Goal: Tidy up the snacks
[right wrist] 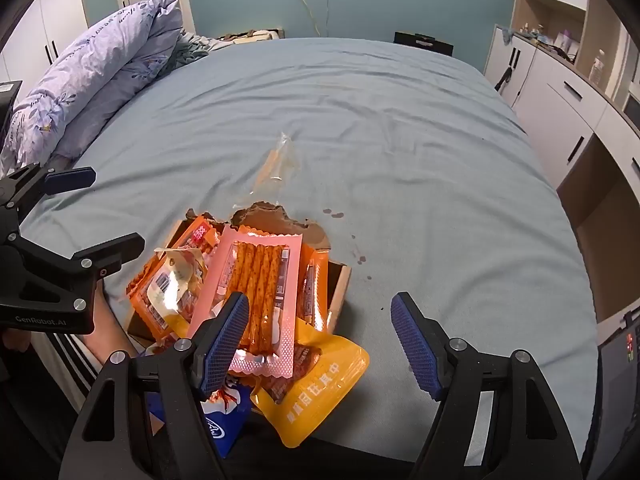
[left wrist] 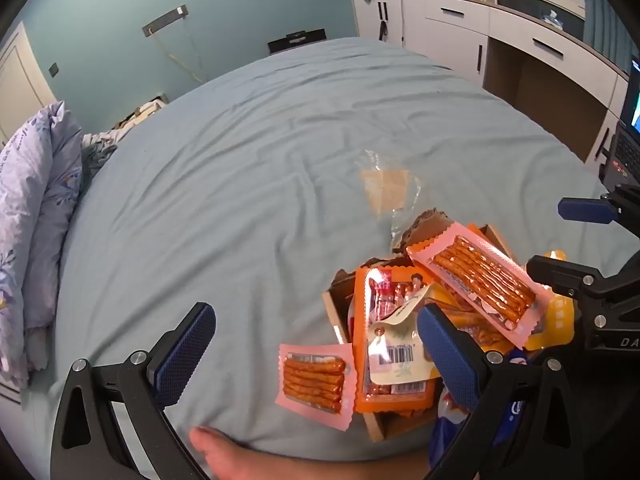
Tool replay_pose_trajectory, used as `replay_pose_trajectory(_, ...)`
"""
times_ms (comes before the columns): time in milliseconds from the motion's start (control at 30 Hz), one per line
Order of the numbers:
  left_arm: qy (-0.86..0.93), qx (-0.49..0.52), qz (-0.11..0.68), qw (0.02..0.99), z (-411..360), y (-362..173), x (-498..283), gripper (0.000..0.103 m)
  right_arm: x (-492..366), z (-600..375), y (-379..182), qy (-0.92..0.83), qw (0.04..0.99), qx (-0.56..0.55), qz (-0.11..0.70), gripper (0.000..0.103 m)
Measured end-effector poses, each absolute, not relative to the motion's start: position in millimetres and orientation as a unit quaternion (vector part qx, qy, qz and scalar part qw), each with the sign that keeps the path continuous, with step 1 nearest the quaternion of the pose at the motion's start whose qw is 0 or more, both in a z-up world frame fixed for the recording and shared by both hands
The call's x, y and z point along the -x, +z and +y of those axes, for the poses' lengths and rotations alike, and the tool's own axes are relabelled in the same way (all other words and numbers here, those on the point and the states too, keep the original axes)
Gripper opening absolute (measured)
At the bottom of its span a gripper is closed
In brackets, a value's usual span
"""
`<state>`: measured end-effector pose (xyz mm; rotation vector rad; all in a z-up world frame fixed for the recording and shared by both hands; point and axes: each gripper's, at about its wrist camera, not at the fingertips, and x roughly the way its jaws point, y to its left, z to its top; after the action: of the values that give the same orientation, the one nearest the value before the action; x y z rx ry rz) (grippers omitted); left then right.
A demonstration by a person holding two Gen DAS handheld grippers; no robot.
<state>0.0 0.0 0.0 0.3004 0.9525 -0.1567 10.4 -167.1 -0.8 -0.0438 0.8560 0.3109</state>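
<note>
Surroundings: crumpled clear plastic wrapper with a tan panel (right wrist: 276, 164) lying on the sheet just beyond the box; small dark stains (right wrist: 334, 213) on the sheet right of the box; rolled lilac floral duvet (right wrist: 100, 64) along the bed's left edge; a person's bare foot (left wrist: 218, 450) on the near edge of the bed, close beneath the left tongs (left wrist: 310, 350). Surface and room: bed with wrinkled pale blue sheet (right wrist: 400, 120); teal wall (right wrist: 360, 0) behind with a socket strip and hanging cables; white cabinets with dark handles (right wrist: 560, 92) on the right; open laptop (left wrist: 628, 136) at the far right edge. Task items: shallow brown cardboard box with torn flap (right wrist: 280, 218) at the near side of the bed, overfilled with snack packs; long pink pack of orange-red spicy sticks (right wrist: 260, 292) lying on top of the heap; orange packs (left wrist: 384, 360) beneath it, one carrying a cream pouch with a barcode (left wrist: 400, 356); yellow pouch with white print (right wrist: 320, 392) and blue packet (right wrist: 222, 424) spilling over the near rim; a smaller pink pack of sticks (left wrist: 314, 378) flat on the sheet, just left of the box. Left tongs: spread wide, empty, over the small pink pack. Right tongs (right wrist: 320, 340): released, empty, left finger over the long pink pack's near end
</note>
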Motion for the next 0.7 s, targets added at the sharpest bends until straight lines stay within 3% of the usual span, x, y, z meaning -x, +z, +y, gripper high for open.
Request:
replay_pose_trajectory(433, -0.102, -0.121, 0.462, 0.873, 12, 3, -14, 0.103, -7, -179, 18, 0.164, 0.905, -0.002, 0.394, 0.073)
replay_pose_trajectory(700, -0.081, -0.134, 0.428, 0.89, 42, 4, -59, 0.103, -34, -232, 27, 0.152, 0.919, -0.086, 0.353, 0.073)
